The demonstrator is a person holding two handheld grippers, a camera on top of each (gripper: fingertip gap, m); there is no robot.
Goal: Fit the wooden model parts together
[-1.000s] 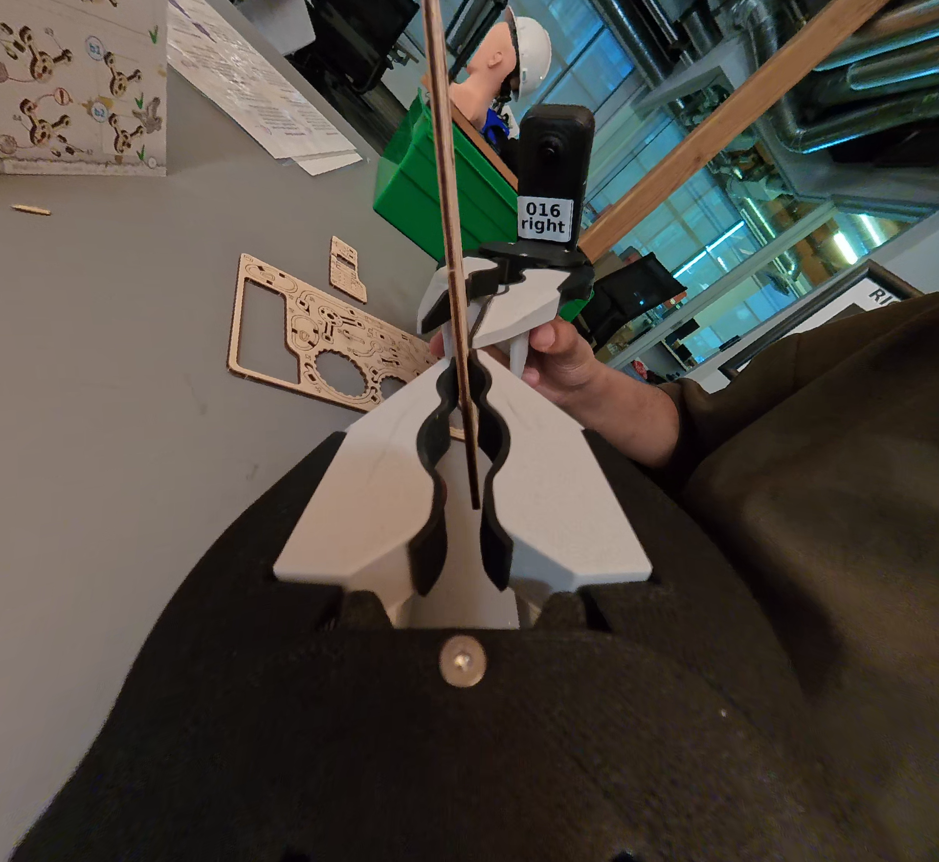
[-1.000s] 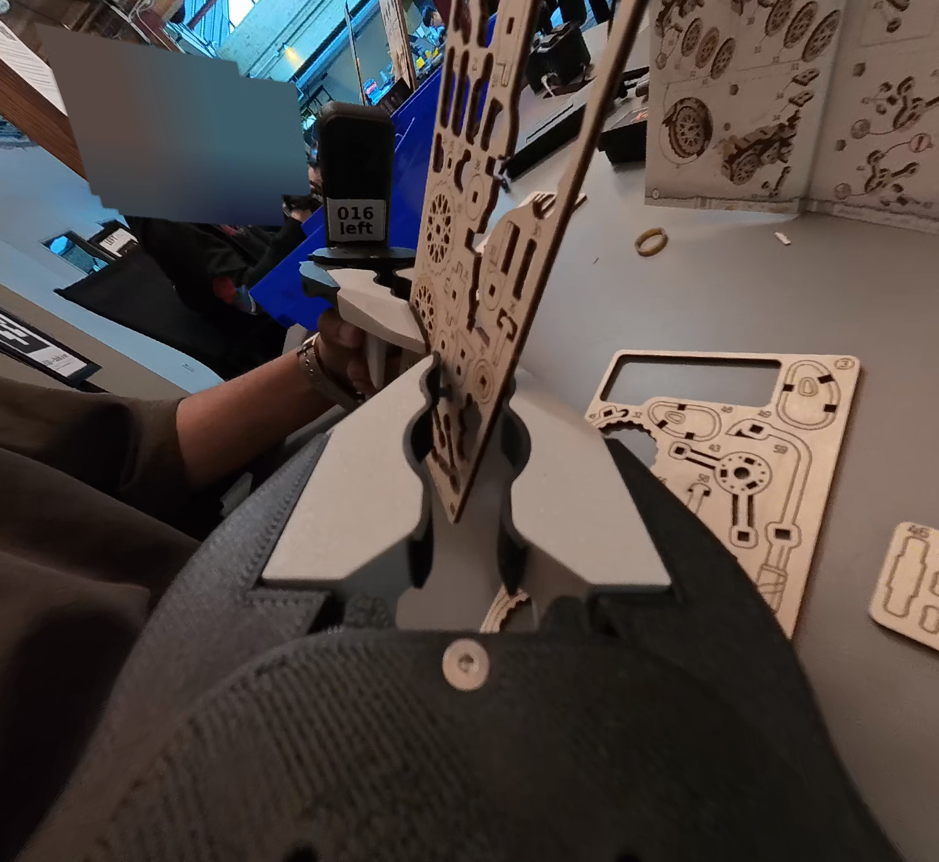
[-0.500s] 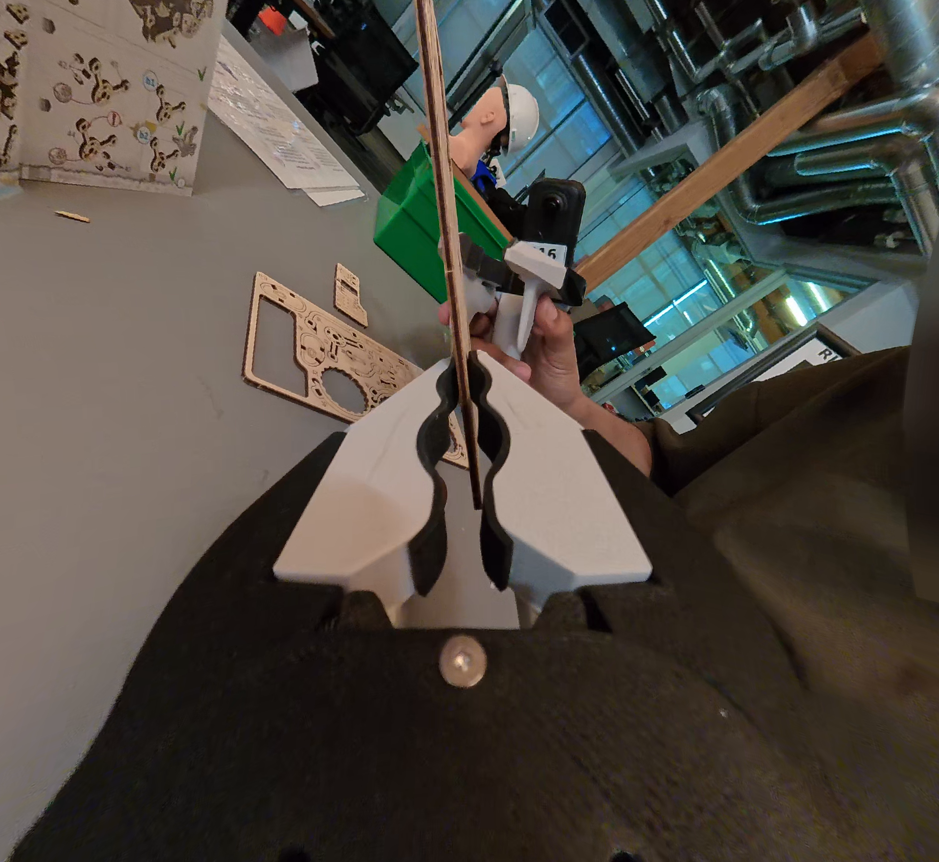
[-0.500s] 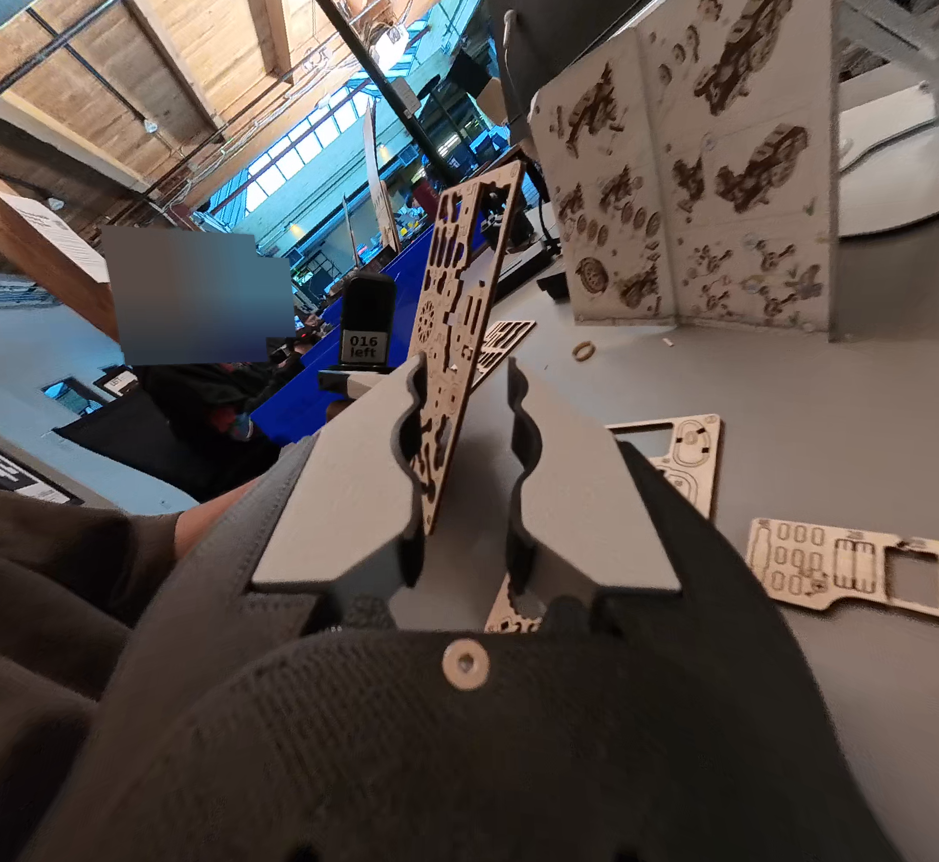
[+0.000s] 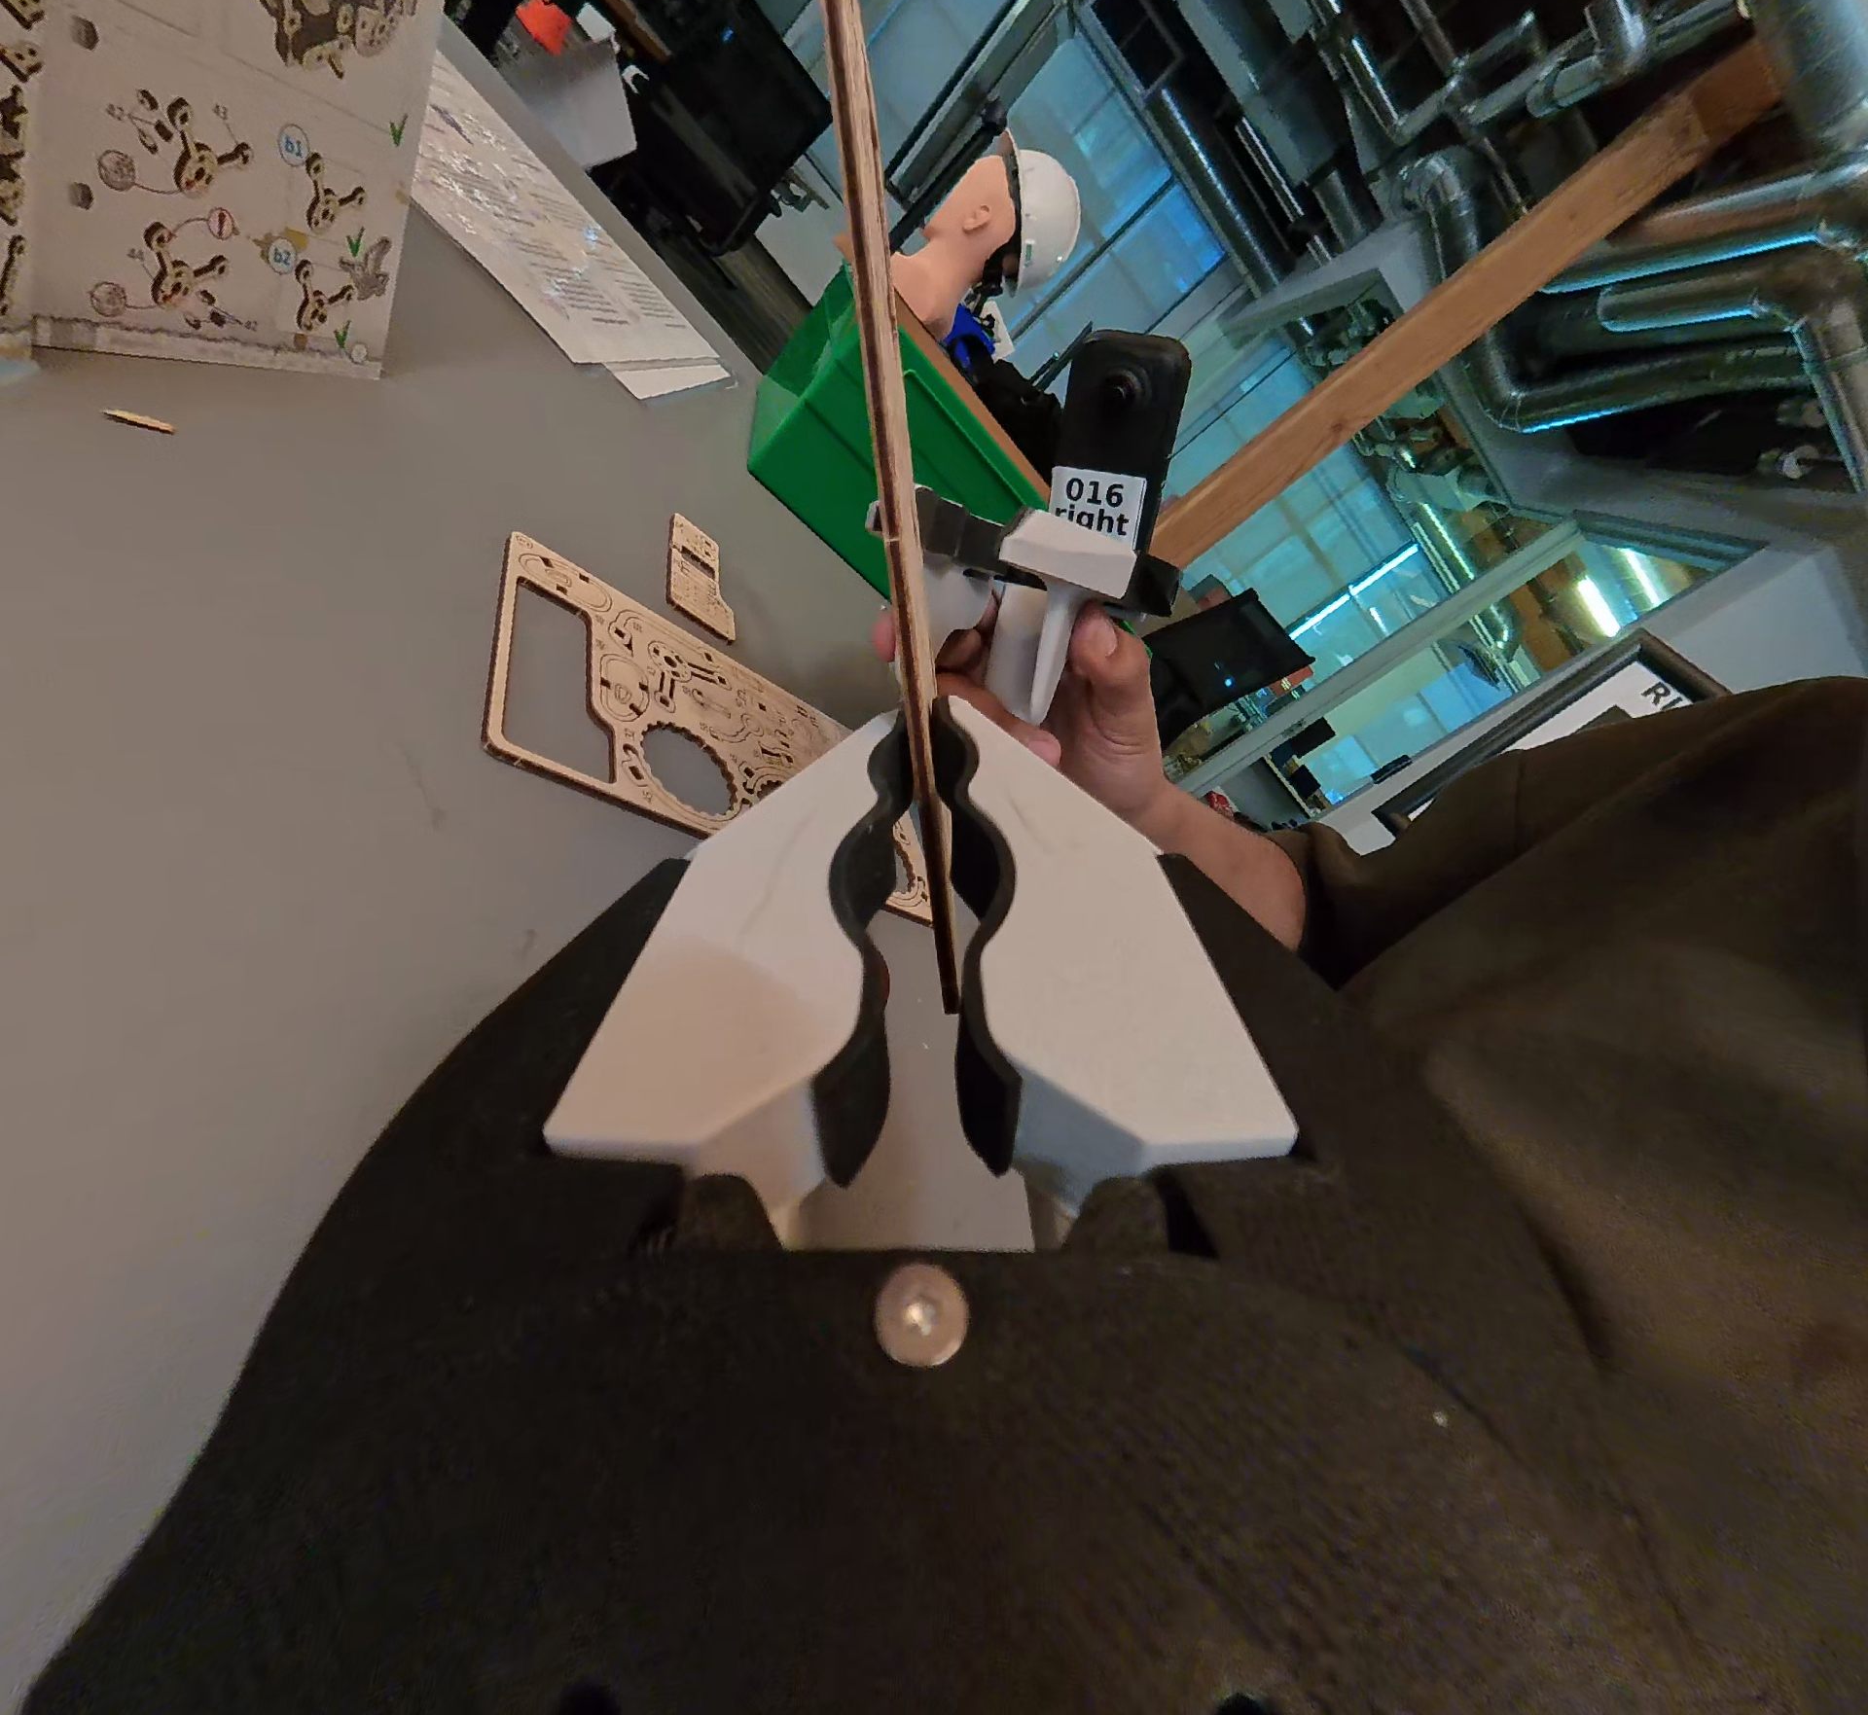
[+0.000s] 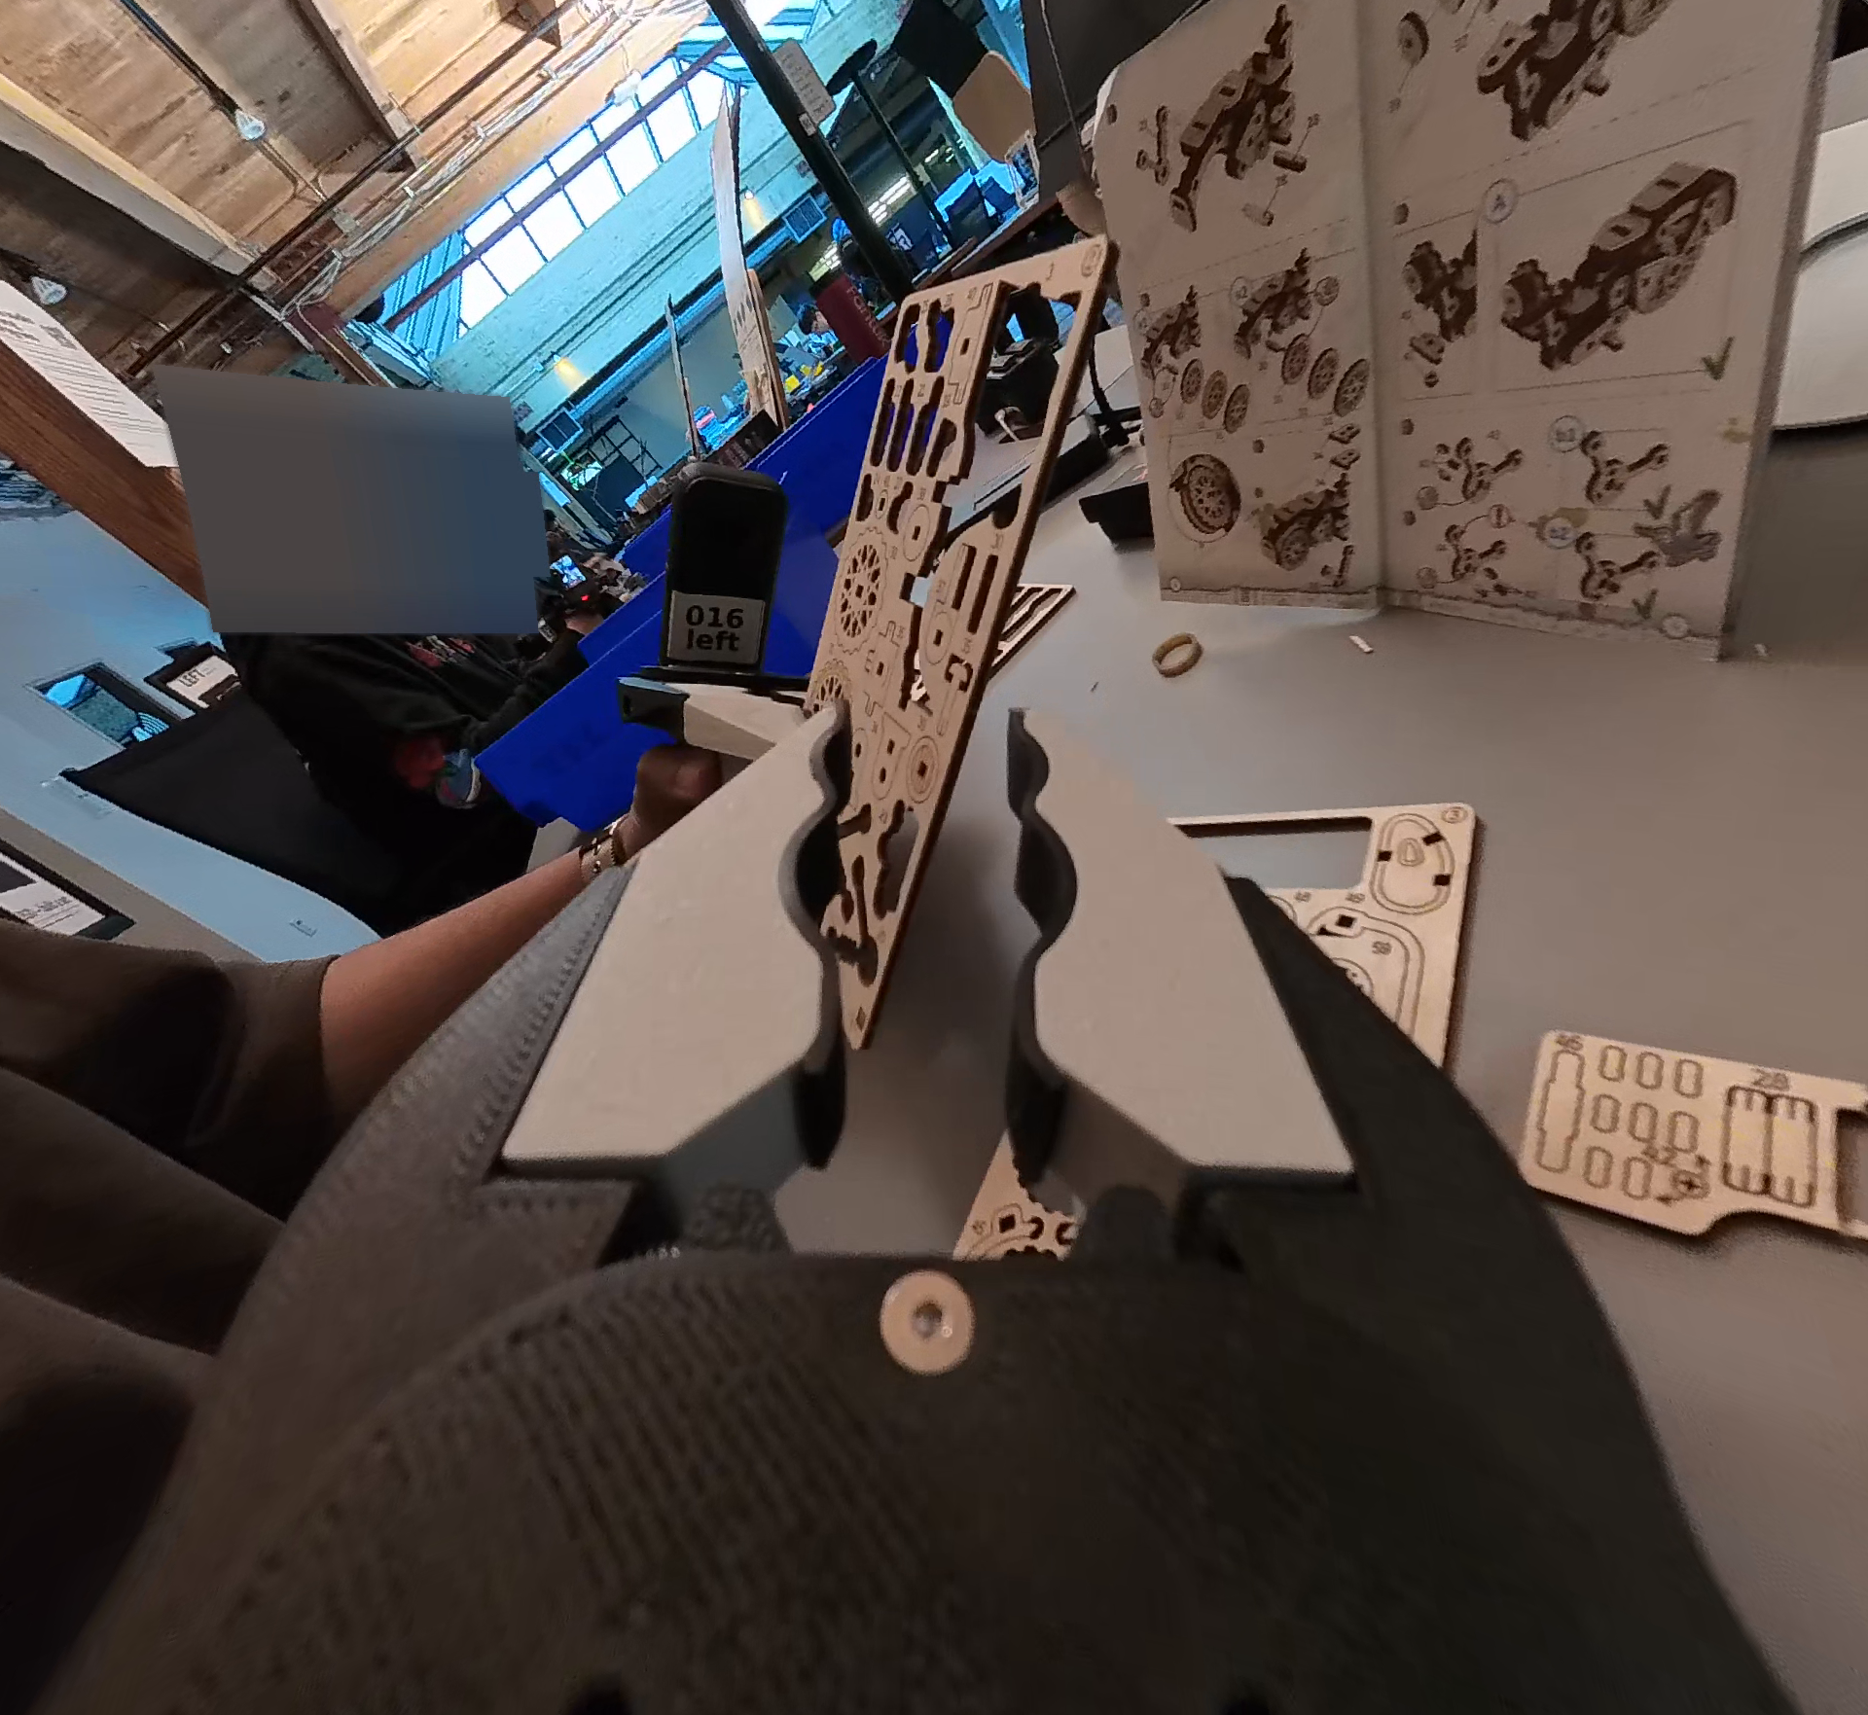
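Note:
A thin laser-cut wooden parts sheet (image 6: 960, 494) stands upright above the grey table (image 6: 1516, 757). In the left wrist view it shows edge-on (image 5: 859, 252). My left gripper (image 5: 918, 727) is shut on its lower edge. It also shows in the right wrist view (image 6: 738, 722), holding the sheet from the far side. My right gripper (image 6: 925, 737) is open. The sheet stands between its jaws, close against the left finger, with a gap to the right finger. In the left wrist view the right gripper (image 5: 910, 529) straddles the sheet higher up.
A larger wooden parts sheet (image 6: 1395, 908) and a small one (image 6: 1698, 1141) lie flat on the table; both show in the left wrist view (image 5: 627, 686) (image 5: 703, 575). A folded instruction sheet (image 6: 1466, 302) stands at the back. A wooden ring (image 6: 1178, 654), a green bin (image 5: 839, 444). The gap from one gripper's tips to the other's is roughly 6 centimeters.
My right gripper was shut on the sheet a second ago and has since opened around it. The left gripper has kept its hold on the sheet.

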